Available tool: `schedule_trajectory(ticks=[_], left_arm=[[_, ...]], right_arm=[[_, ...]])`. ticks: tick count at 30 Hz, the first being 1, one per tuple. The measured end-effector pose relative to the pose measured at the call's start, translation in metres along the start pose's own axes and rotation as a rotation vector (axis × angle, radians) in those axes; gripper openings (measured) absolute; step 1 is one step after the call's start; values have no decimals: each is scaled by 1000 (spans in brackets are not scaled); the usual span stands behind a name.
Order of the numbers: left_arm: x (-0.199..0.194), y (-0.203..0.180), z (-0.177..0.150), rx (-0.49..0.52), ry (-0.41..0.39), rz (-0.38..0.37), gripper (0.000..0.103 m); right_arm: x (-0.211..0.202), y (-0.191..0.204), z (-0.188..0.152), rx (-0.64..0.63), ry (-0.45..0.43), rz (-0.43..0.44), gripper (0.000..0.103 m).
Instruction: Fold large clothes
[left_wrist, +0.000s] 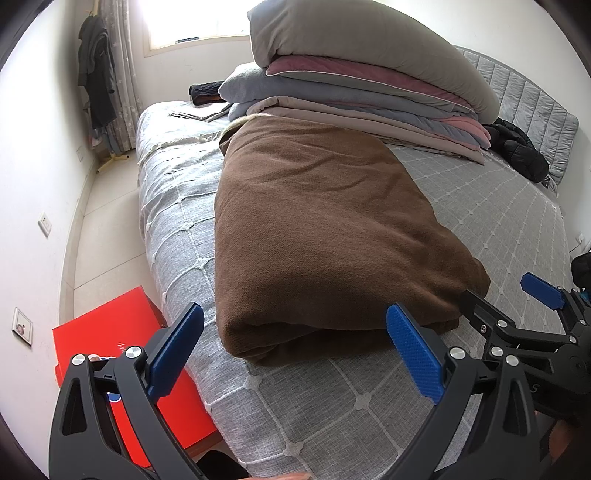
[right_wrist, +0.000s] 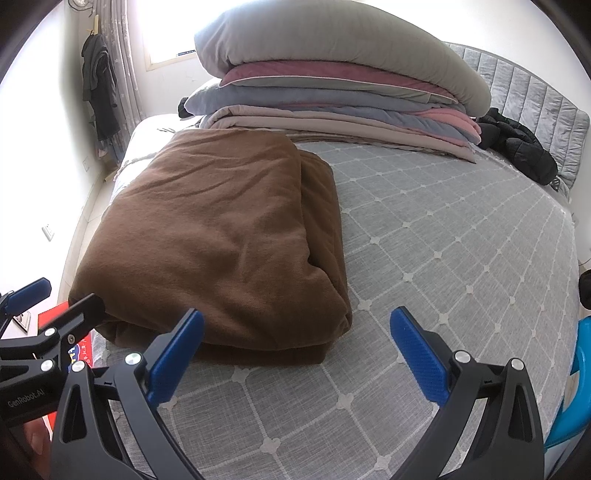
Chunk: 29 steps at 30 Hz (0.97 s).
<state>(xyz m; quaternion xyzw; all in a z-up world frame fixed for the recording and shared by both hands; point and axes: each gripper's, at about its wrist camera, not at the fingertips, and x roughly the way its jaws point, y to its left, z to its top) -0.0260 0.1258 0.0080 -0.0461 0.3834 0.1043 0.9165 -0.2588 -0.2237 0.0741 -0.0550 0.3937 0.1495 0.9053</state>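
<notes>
A large brown garment (left_wrist: 314, 236) lies folded into a thick rectangle on the grey quilted bed (left_wrist: 480, 221); it also shows in the right wrist view (right_wrist: 221, 240). My left gripper (left_wrist: 295, 350) is open and empty, just in front of the garment's near folded edge. My right gripper (right_wrist: 295, 350) is open and empty, held above the bedspread (right_wrist: 443, 240) by the garment's near right corner. Each gripper shows at the edge of the other's view: the right one (left_wrist: 506, 295) and the left one (right_wrist: 62, 295), both open.
A stack of folded quilts and blankets (left_wrist: 362, 74) sits at the far end of the bed. A black puffer jacket (left_wrist: 517, 147) lies by the grey headboard (left_wrist: 535, 110). A red box (left_wrist: 122, 350) stands on the floor left of the bed. Dark clothes (left_wrist: 96, 74) hang by the window.
</notes>
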Motion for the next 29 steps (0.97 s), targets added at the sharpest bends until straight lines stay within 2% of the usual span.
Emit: schedule_trajectory(ticks=[9, 11, 12, 14, 18, 23, 29], left_arm=[[3, -1, 0, -1, 3, 3, 96], [4, 3, -1, -27, 5, -57, 96], [2, 8, -2, -62, -9, -140, 96], [-2, 14, -3, -98, -49, -217, 95], [-8, 5, -6, -29, -86, -107, 95], [-3, 1, -3, -12, -44, -67, 95], [-3, 2, 1, -6, -43, -54, 95]], right_arm=[[0, -1, 0, 1, 1, 1, 97], [1, -1, 0, 1, 3, 2, 97], [1, -2, -1, 1, 6, 3, 97], [3, -2, -3, 0, 11, 3, 97], [5, -4, -8, 1, 19, 0, 97], [3, -13, -12, 15, 23, -10, 97], [1, -21, -14, 23, 27, -16, 97]])
